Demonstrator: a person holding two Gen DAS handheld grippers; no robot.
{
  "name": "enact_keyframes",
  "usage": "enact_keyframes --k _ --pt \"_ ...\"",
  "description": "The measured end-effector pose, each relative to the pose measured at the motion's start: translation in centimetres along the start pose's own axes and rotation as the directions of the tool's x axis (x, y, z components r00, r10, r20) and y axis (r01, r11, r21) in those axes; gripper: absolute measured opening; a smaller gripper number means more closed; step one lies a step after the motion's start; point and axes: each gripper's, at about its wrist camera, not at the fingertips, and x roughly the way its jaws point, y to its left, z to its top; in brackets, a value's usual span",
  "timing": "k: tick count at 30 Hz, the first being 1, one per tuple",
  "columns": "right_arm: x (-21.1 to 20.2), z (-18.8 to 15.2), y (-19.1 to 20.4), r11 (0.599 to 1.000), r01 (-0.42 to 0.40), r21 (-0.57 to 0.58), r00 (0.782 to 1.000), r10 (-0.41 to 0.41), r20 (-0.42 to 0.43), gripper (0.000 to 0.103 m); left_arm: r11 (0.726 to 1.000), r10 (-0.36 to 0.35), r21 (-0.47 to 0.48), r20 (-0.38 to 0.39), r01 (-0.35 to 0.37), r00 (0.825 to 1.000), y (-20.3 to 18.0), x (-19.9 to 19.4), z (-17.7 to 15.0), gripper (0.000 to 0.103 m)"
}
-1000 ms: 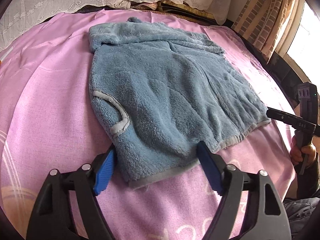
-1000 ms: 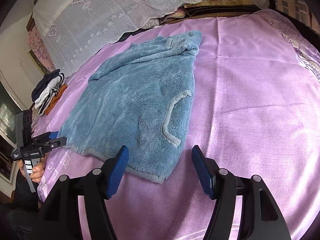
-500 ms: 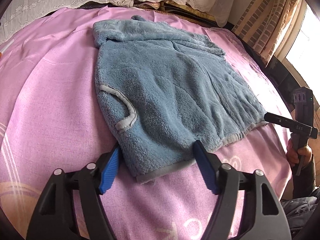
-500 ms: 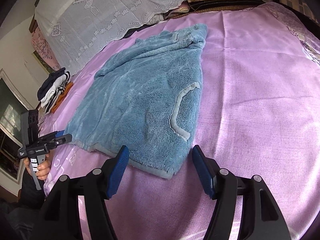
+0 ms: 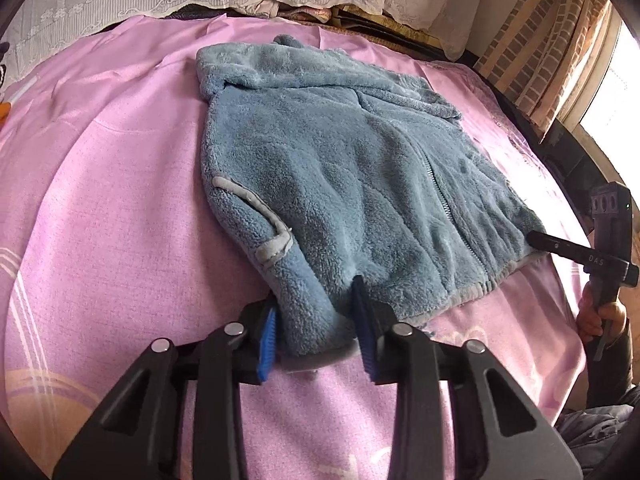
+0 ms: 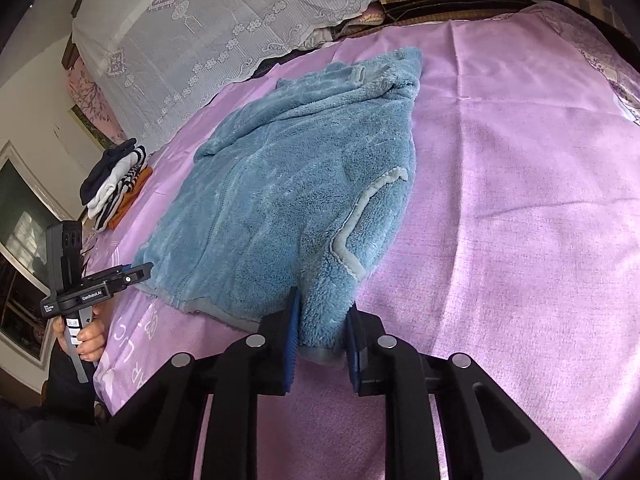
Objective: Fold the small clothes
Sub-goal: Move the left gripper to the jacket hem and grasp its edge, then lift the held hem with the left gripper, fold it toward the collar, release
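A blue fleece vest [image 5: 352,176] with a zip front and grey-trimmed armholes lies flat on the pink bed sheet [image 5: 100,208]. My left gripper [image 5: 316,332] is shut on the vest's near hem corner, fleece bunched between its blue pads. In the right wrist view my right gripper [image 6: 322,342] is shut on the other hem corner of the vest [image 6: 296,184]. Each gripper also shows in the other's view, at the hem edge: the right one in the left wrist view [image 5: 538,240], the left one in the right wrist view [image 6: 144,270].
A stack of folded clothes [image 6: 114,184] sits at the bed's left edge. White lace-covered pillows [image 6: 240,12] line the head of the bed. A brick-pattern curtain [image 5: 552,40] and window are at the right.
Both grippers moved forward onto the vest's hem and closed on its two bottom corners; they were open before. The fleece now bunches between the pads.
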Motion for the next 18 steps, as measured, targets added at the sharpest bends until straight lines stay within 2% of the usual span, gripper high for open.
enact_keyframes --k 3,7,18 --pt "0.2 -0.2 0.1 1.0 0.003 0.001 1.0 -0.003 -0.004 0.02 0.996 0.072 0.056 0.019 -0.073 0.997 -1.2 -0.3 0.0 0.021" --pt "0.2 -0.2 0.2 1.0 0.01 0.001 1.0 -0.01 -0.005 0.02 0.984 0.14 0.109 0.036 -0.143 0.989 -2.2 -0.2 -0.1 0.02" --pt "-0.4 -0.1 0.3 1.0 -0.001 0.009 1.0 0.0 0.025 0.018 0.982 0.153 0.107 0.041 -0.157 0.987 -2.3 -0.5 -0.2 0.017"
